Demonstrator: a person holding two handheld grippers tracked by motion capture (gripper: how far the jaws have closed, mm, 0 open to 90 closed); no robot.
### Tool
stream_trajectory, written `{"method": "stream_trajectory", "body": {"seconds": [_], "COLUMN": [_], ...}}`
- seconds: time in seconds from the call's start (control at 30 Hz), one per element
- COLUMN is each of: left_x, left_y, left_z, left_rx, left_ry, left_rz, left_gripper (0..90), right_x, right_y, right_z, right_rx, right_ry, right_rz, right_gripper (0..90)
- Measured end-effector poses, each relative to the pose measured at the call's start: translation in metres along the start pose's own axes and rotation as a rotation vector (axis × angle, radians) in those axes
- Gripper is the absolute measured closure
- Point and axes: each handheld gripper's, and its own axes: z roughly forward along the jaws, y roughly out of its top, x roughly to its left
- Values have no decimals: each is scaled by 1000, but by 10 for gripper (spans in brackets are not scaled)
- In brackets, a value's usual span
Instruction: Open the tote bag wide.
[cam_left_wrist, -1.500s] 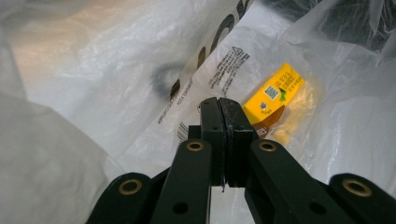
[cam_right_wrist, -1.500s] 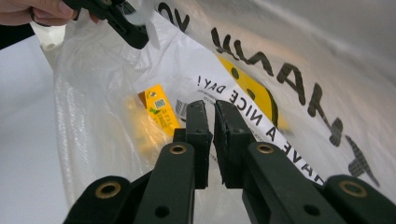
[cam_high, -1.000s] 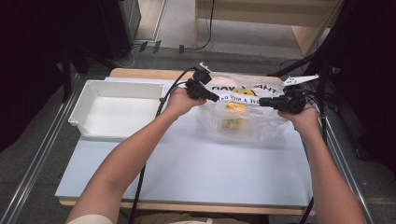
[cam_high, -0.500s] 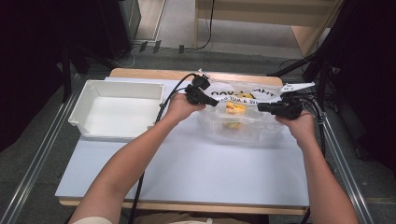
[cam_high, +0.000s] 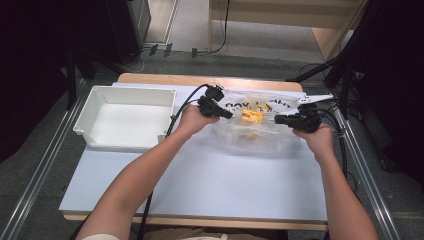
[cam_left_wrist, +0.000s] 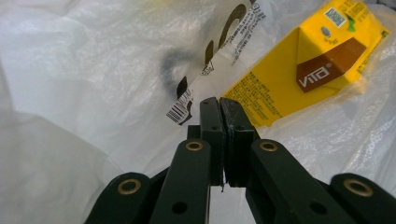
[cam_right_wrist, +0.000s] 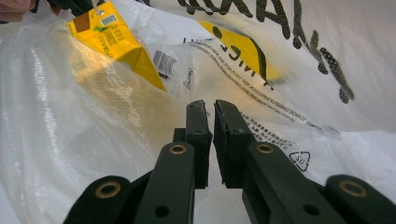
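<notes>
A: Left gripper (cam_high: 226, 113)?
B: Jaws pinched tight on the plastic bag (cam_high: 260, 131), at its near edge.
A: Right gripper (cam_high: 278, 119)?
B: Also clamped on the bag film, opposite side.
A: Contents?
B: Yellow carton (cam_left_wrist: 303, 70) inside the bag, just ahead of the left jaws, between both grippers. White tray (cam_high: 125, 118) well off behind the left gripper.

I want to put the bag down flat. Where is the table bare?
Bare: the near half of the table, between the forearms, and the white bin, which holds nothing. Crowded: far right, where the plastic bag with its yellow carton hangs.
</notes>
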Motion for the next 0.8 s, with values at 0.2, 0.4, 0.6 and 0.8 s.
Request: {"method": "stream_trajectory", "body": {"seconds": [0.2,0.4,0.6,0.8], "left_x": [1,4,8,13], "left_y": [-3,-6,-9,-13], "left_z": [4,8,12,13], "left_rx": [5,-4,-15,-46], "left_ry": [2,10,31,54], "left_rz": [-4,-23,-32,-39], "left_gripper": [890,891,892,891], "right_x": [-1,-2,-6,-9], "right_y": [-5,-12,-18,-21], "right_z": [3,6,8,10], "right_rx": [4,2,-7,-19], "right_ry": [-1,-15,-25,-40], "right_rz": [10,26,48,57], "right_gripper": [855,856,856,856]}}
